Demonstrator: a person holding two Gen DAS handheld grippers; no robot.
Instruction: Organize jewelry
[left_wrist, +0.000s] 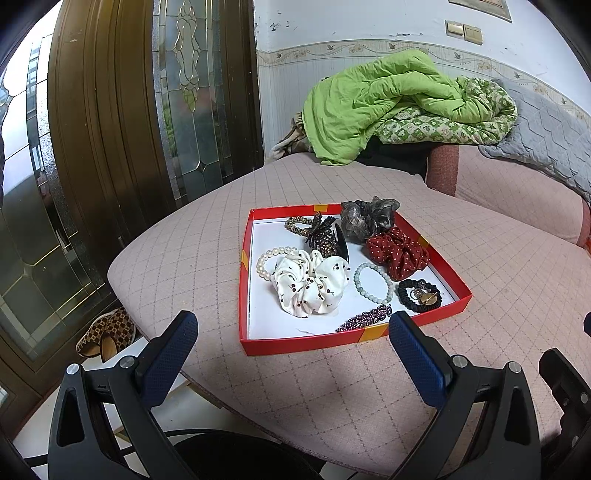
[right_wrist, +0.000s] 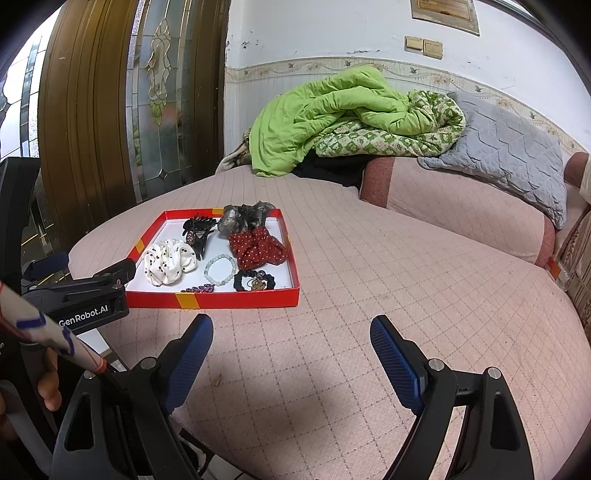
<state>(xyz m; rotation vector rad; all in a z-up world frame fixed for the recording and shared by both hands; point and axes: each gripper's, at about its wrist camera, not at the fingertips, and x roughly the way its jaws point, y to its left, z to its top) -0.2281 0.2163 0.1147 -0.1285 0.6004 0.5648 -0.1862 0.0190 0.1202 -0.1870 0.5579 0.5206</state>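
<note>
Pink quilted sofa cushion (left_wrist: 369, 387) carries red tray (left_wrist: 244, 295) of scrunchies, bracelets, just ahead of left claw (left_wrist: 293, 332); ahead-left of right claw (right_wrist: 291, 336). Both claws wide, empty.

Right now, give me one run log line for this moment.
left hand-held gripper: open, empty | right hand-held gripper: open, empty | red tray: on pink cushion, jewelry untouched

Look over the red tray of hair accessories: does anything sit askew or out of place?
Yes. The sheer grey organza scrunchie lies draped over the far rim of the shallow red cardboard tray, partly outside it; the other pieces lie inside on the white floor.
</note>
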